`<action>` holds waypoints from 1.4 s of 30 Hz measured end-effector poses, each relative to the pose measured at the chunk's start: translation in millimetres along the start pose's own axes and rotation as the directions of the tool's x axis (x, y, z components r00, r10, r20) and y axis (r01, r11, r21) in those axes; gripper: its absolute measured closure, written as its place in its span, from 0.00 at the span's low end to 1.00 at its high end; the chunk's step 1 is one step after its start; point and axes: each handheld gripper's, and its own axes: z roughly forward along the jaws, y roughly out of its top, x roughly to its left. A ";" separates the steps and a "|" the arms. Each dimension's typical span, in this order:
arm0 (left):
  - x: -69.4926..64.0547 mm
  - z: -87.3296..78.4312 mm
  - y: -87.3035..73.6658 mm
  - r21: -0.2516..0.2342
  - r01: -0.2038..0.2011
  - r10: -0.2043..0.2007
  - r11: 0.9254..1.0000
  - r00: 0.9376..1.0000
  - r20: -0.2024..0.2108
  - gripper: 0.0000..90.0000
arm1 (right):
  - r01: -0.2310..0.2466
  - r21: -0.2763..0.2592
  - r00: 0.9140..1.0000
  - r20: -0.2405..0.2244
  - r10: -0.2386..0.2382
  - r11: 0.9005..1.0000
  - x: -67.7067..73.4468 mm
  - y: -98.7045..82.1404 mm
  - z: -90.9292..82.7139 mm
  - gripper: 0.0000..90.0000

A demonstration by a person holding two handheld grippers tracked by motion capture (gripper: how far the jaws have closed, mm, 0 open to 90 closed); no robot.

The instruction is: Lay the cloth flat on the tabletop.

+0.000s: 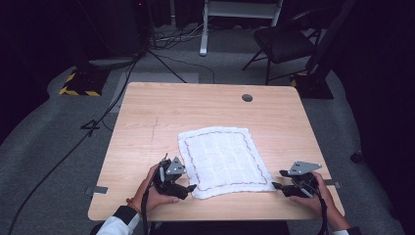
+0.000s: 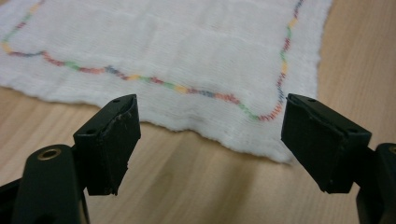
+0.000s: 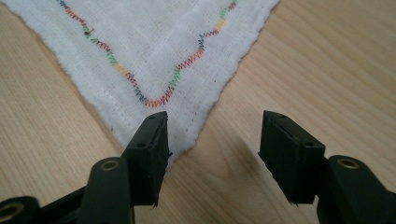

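Observation:
A white cloth point(image 1: 222, 160) with a wavy multicoloured stitched border lies flat on the wooden table point(image 1: 147, 122). My left gripper point(image 1: 192, 188) sits at the cloth's near left corner, jaws wide apart and empty; in the left gripper view the cloth point(image 2: 177, 51) lies just beyond the left gripper point(image 2: 210, 140). My right gripper point(image 1: 278, 180) is at the near right corner, open. In the right gripper view the cloth's corner point(image 3: 154, 70) reaches down beside one jaw of the right gripper point(image 3: 215, 156), with nothing pinched.
A round cable hole point(image 1: 247, 98) is near the table's far edge. Beyond the table stand a black folding chair point(image 1: 284, 44), a white frame leg point(image 1: 203, 29) and cables on grey carpet. Tape tabs point(image 1: 99, 190) stick out at the table's sides.

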 end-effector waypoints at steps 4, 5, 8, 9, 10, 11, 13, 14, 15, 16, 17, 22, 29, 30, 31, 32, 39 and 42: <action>10.1 7.1 7.2 -0.001 0.003 -0.003 1.000 0.999 -0.049 0.23 | -0.034 -0.087 0.999 0.014 0.035 0.996 -7.9 10.4 -5.7 0.48; 13.7 10.6 9.6 0.004 0.001 -0.001 1.000 0.998 -0.062 0.24 | -0.040 -0.104 0.999 0.017 0.042 0.994 -10.7 15.1 -5.0 0.48; 27.3 23.0 18.1 0.019 0.015 -0.013 1.000 0.996 -0.084 0.25 | -0.010 -0.112 0.999 0.042 0.015 0.994 -19.6 31.0 6.0 0.50; 32.2 26.9 21.1 0.024 0.015 -0.012 1.000 0.996 -0.091 0.25 | -0.007 -0.107 0.999 0.044 0.012 0.994 -24.0 37.2 12.1 0.51; 37.9 30.5 23.9 0.027 0.013 -0.010 1.000 0.994 -0.108 0.25 | -0.012 -0.109 0.999 0.041 0.017 0.994 -29.0 43.5 19.2 0.52; 42.2 32.9 25.6 0.024 0.022 -0.019 0.999 0.993 -0.120 0.25 | -0.024 -0.106 0.999 0.033 0.028 0.994 -34.2 50.3 26.9 0.52; 55.8 39.2 29.8 0.018 0.073 -0.070 0.997 0.990 -0.124 0.26 | -0.023 -0.093 0.999 0.043 0.027 0.995 -41.1 63.1 40.3 0.53; 59.7 40.8 30.7 0.017 0.075 -0.071 0.997 0.988 -0.138 0.27 | -0.021 -0.086 0.999 0.045 0.025 0.996 -45.1 72.4 48.8 0.53; 65.9 43.0 31.9 0.011 0.088 -0.085 0.996 0.984 -0.156 0.27 | -0.019 -0.082 0.998 0.051 0.023 0.996 -47.4 77.8 53.5 0.53; 71.0 44.7 32.7 0.005 0.105 -0.102 0.995 0.982 -0.161 0.27 | -0.016 -0.084 0.998 0.060 0.021 0.996 -51.2 86.2 60.9 0.54; 75.5 45.8 33.5 -0.004 0.118 -0.117 0.993 0.979 -0.169 0.27 | -0.017 -0.082 0.998 0.064 0.022 0.996 -54.7 92.3 66.8 0.54; 90.0 53.2 33.8 0.042 0.145 -0.134 0.989 0.971 -0.198 0.29 | -0.070 -0.082 0.995 0.068 0.076 0.994 -73.1 109.9 92.3 0.54; 106.9 58.4 30.7 0.024 0.207 -0.197 0.978 0.955 -0.220 0.31 | -0.073 -0.057 0.995 0.056 0.077 0.996 -73.6 124.1 116.2 0.53; 110.5 59.1 31.2 0.027 0.228 -0.218 0.973 0.955 -0.199 0.28 | -0.077 -0.050 0.995 0.062 0.080 0.996 -74.2 127.4 121.9 0.52; 115.0 59.4 32.9 0.019 0.254 -0.245 0.967 0.949 -0.200 0.28 | -0.078 -0.046 0.994 0.070 0.081 0.996 -75.0 129.2 125.4 0.52; 116.1 60.4 33.3 0.012 0.256 -0.248 0.967 0.946 -0.210 0.30 | -0.091 -0.035 0.993 0.071 0.093 0.995 -77.4 132.0 131.6 0.50; 122.4 69.5 48.0 0.026 0.219 -0.213 0.975 0.966 -0.143 0.65 | -0.148 -0.032 0.989 -0.004 0.147 0.989 -88.6 135.1 142.2 0.63; 125.8 72.2 53.5 0.049 0.194 -0.188 0.980 0.976 -0.113 0.85 | -0.114 -0.013 0.993 -0.033 0.114 0.993 -86.2 138.9 141.4 0.86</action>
